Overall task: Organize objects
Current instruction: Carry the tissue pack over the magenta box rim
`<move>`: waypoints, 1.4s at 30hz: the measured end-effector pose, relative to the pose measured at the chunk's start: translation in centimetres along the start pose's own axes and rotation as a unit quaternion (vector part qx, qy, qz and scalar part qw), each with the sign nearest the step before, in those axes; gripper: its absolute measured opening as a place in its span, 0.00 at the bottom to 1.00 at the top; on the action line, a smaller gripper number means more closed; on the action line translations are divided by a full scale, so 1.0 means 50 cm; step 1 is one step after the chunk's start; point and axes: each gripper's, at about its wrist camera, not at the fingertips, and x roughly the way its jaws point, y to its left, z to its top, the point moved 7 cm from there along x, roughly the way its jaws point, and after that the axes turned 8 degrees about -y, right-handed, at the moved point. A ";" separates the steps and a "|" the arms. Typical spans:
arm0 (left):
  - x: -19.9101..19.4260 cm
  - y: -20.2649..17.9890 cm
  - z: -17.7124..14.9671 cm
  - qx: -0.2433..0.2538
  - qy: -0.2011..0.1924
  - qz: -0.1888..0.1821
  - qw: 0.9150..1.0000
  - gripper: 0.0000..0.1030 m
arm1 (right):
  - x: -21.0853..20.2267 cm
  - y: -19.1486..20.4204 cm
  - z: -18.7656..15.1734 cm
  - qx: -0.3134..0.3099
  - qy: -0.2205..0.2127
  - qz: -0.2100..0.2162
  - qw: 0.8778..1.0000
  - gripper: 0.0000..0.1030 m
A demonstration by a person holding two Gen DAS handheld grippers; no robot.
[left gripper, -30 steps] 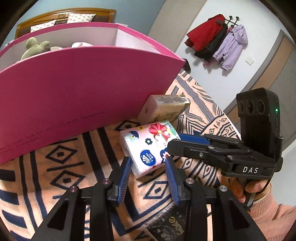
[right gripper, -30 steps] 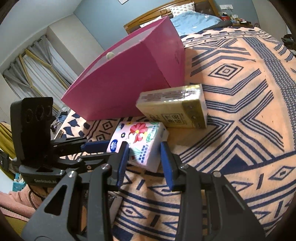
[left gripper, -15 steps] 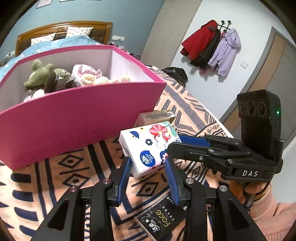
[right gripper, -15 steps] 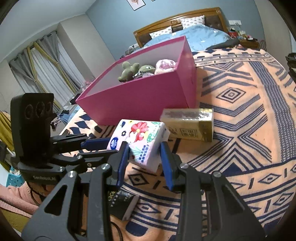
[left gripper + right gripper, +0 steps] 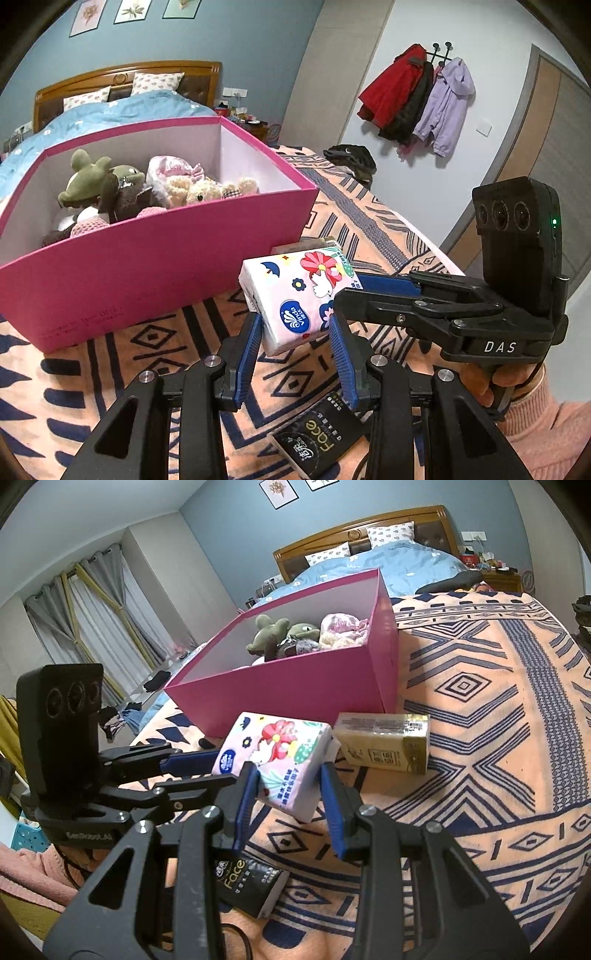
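Left gripper (image 5: 297, 328): clamped on floral tissue pack (image 5: 295, 295), near end.
Right gripper (image 5: 286, 794): clamped on same pack, other end, sharing the load.
Pack: off the blanket (image 5: 480, 701), just before pink box (image 5: 147, 254).
Intent: likely boxing.

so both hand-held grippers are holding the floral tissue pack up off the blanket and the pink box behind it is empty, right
Not quite: the pink box is not empty. The left wrist view shows plush toys inside it. The rest holds: the left hand-held gripper and right hand-held gripper both grip the floral tissue pack above the blanket.
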 end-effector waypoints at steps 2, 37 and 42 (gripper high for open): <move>-0.002 -0.001 0.002 0.001 -0.002 0.001 1.000 0.36 | -0.001 0.001 0.001 -0.001 0.000 0.000 1.000 0.37; -0.031 -0.003 0.052 0.012 -0.037 0.002 0.999 0.37 | -0.022 0.027 0.055 -0.020 -0.028 0.013 0.999 0.37; -0.031 -0.003 0.063 0.016 -0.041 0.004 0.999 0.37 | -0.021 0.026 0.064 -0.022 -0.033 0.014 0.999 0.37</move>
